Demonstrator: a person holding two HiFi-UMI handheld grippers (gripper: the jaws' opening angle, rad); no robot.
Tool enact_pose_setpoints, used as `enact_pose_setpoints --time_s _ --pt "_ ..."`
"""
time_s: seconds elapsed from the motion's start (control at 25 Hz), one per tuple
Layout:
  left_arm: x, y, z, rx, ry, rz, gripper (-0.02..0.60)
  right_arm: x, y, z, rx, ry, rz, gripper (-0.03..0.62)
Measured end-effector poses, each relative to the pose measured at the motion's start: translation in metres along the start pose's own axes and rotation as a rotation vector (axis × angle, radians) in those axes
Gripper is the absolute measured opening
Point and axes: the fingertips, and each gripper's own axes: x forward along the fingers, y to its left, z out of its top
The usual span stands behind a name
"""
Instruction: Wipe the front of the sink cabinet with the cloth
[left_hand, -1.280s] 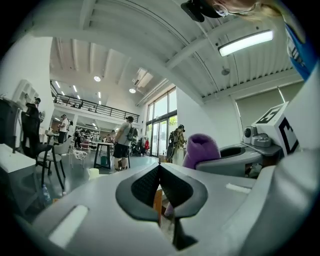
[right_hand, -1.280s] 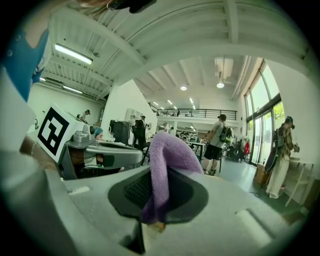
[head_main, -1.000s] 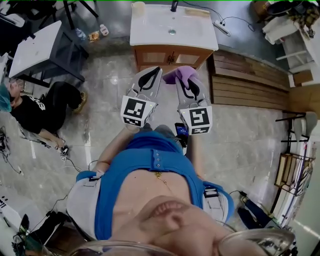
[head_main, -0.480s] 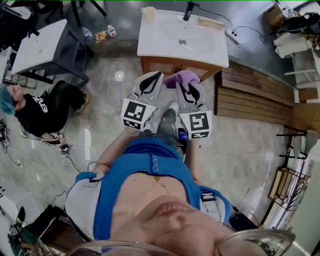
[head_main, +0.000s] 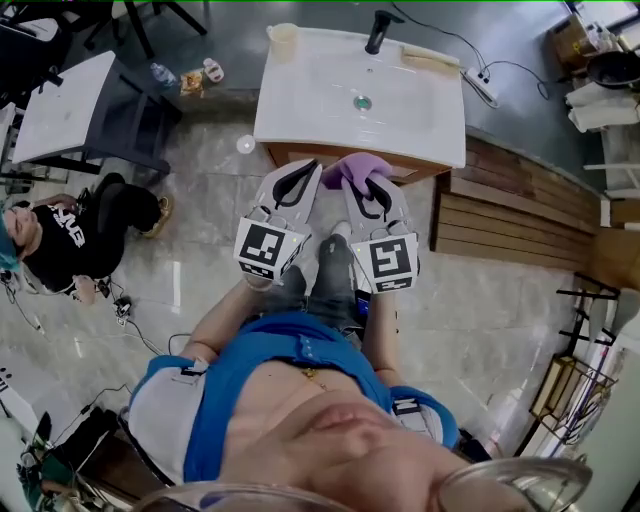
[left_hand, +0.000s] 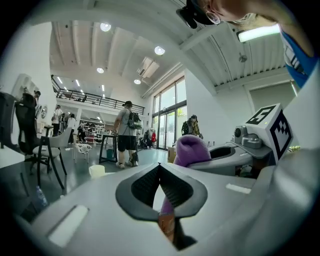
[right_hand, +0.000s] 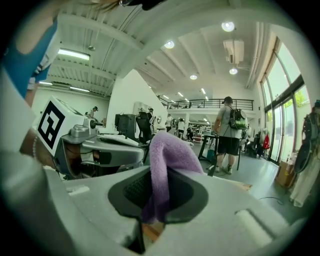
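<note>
Two grippers up at the cabinet (head_main: 420, 170) front, cloth (head_main: 350, 167) in the right one.
The right gripper (head_main: 366, 182) has its fingers pinched on the purple cloth, a soft, fleecy fold that bulges past the tips, likely so the soft pad, not hard plastic, meets the wood. The cloth sits just off the front edge of the white sink (head_main: 330, 90) top, near its middle, apparently not yet pressed on the panel below. The left gripper (head_main: 308, 170) hovers just beside it, ribbed dark fingers pressed together on nothing, seemingly spare.
</note>
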Motion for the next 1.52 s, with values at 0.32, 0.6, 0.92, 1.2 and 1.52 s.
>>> enact_pose_setpoints --time_s 0.32,0.6,0.92,1.2,1.52 --pt "0.047 0.039 -0.171 -0.024 0.014 0.076 -0.003 0.069 -0.010 -0.159 -0.045 0.012 0.102 0.055" --pt "0.067 0.066 -0.313 0.002 -0.074 0.058 -0.003 0.129 0.017 -0.284 0.037 -0.067 0.267 0.054" --pt "0.041 0.081 -0.394 0.003 -0.228 0.008 -0.003 0.141 0.026 -0.330 -0.159 -0.168 0.277 0.054" --pt "0.026 0.085 -0.390 0.041 -0.218 -0.007 -0.002 0.131 -0.005 -0.332 -0.169 -0.049 0.179 0.054" --pt "0.014 0.106 -0.416 -0.005 -0.204 0.054 -0.003 0.139 -0.052 -0.355 -0.062 -0.016 0.007 0.055"
